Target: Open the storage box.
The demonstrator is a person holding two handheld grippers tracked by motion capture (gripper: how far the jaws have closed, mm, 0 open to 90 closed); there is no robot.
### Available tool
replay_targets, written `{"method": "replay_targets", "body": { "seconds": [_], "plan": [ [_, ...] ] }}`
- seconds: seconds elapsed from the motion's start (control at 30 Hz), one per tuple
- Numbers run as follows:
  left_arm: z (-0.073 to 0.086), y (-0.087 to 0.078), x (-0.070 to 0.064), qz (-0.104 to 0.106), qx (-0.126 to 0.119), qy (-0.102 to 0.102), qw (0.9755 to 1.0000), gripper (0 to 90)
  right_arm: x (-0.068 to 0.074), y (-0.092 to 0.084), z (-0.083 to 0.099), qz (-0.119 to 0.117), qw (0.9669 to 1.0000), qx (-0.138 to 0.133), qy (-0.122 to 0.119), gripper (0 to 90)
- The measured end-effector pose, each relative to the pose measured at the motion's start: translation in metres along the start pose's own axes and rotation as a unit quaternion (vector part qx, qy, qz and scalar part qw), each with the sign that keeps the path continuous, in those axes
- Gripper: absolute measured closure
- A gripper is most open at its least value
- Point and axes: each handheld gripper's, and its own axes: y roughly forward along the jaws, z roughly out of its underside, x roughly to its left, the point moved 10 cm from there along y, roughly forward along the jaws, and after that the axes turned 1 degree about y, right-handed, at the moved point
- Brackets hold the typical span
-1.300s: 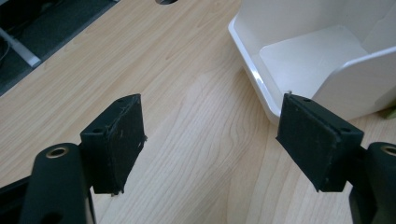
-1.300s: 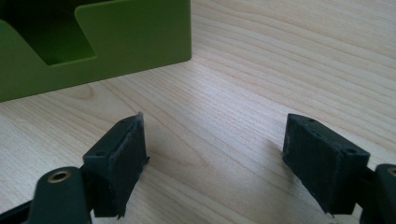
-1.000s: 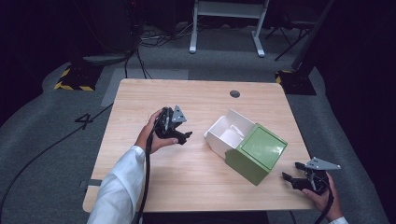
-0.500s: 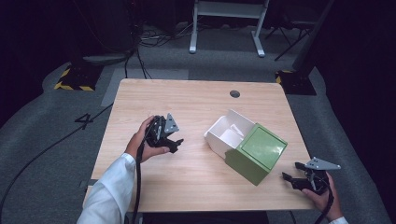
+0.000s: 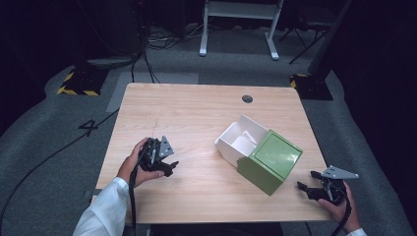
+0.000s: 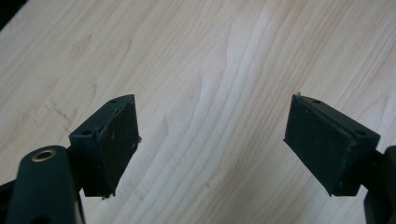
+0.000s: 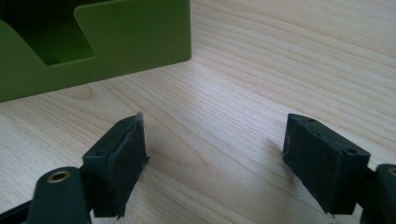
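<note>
**High view: both grippers idle, box and drawer waiting between them**

High view shows a light wooden table [image 5: 196, 113] with a green square box with a glossy lid [image 5: 269, 161] lying right of centre, and a white open-topped tray or drawer [image 5: 241, 139] touching its far-left side, apparently partly drawn out of it. Something pale lies inside the white tray, too small to identify.

The left gripper [image 5: 164, 166] sits low over bare wood, well apart from the box, held in a hand with a white sleeve. Its own camera shows both black jaws spread wide with only wood grain between them: released, holding nothing. The right gripper [image 5: 307, 188] rests near the table's near-right edge, just beside the green box. In the right gripper view its jaws [image 7: 215, 163] also stand wide apart and empty, with the green box's cut-out wall [image 7: 93, 42] ahead and to the left.

My reading is that neither hand is engaged; this looks like a pause or approach stage. The work most likely concerns the box and its tray. The next move probably calls for the right gripper to advance and steady the green box, while the left crosses the open table toward the white tray, jaws kept open until aligned with a wall.
</note>
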Motion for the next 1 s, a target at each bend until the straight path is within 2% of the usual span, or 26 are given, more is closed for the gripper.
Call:
{"method": "replay_targets", "body": {
  "seconds": [0.03, 0.23, 0.27, 0.47, 0.57, 0.67, 0.73, 0.83, 0.87, 0.9, 0.93, 1.0],
  "plan": [
    [0.0, 0.0, 0.0, 0.0, 0.0, 0.0, 1.0, 17.8, 0.0, 0.0, 0.0, 0.0, 1.0, 0.0, 0.0, 21.5],
    [0.03, 0.002, -0.003, -0.005, 0.009, -0.019, 0.9998, 17.8, 0.0, 0.0, 0.0, 0.0, 1.0, 0.0, 0.0, 21.5],
    [0.03, 0.002, -0.003, -0.005, 0.009, -0.019, 0.9998, 17.8, 0.0, 0.0, 0.0, 0.0, 1.0, 0.0, 0.0, 21.5],
    [0.056, -0.004, 0.001, -0.013, 0.013, -0.046, 0.9988, 17.9, 0.0, 0.0, 0.0, 0.0, 1.0, 0.0, 0.0, 21.4],
    [0.064, -0.004, 0.001, -0.015, 0.016, -0.052, 0.9984, 17.9, 0.0, 0.0, 0.0, 0.0, 1.0, 0.0, 0.0, 21.4],
    [0.079, -0.003, -0.001, -0.005, 0.019, -0.073, 0.9971, 17.8, 0.0, 0.0, 0.0, 0.0, 1.0, 0.0, 0.0, 21.4],
    [0.082, -0.004, -0.001, -0.001, 0.007, -0.087, 0.9962, 17.6, 0.0, 0.0, 0.0, 0.0, 1.0, 0.0, 0.0, 21.5],
    [0.09, -0.005, -0.001, 0.013, -0.01, -0.126, 0.992, 17.6, 0.0, 0.0, 0.0, 0.001, 1.0, 0.0, -0.001, 21.4],
    [0.09, -0.005, -0.001, 0.013, -0.01, -0.126, 0.992, 17.7, 0.0, 0.0, 0.0, 0.001, 1.0, 0.0, -0.001, 21.4],
    [0.092, -0.005, 0.0, 0.02, -0.021, -0.142, 0.9895, 17.5, 0.0, 0.0, 0.0, 0.001, 1.0, 0.0, -0.001, 21.4],
    [0.097, -0.006, -0.001, 0.035, -0.035, -0.171, 0.984, 17.5, 0.0, 0.0, 0.0, 0.001, 1.0, -0.001, -0.002, 21.4],
    [0.1, -0.007, 0.001, 0.028, -0.033, -0.175, 0.9837, 17.5, 0.0, 0.0, 0.0, 0.001, 1.0, -0.001, -0.002, 21.5]
  ]
}}
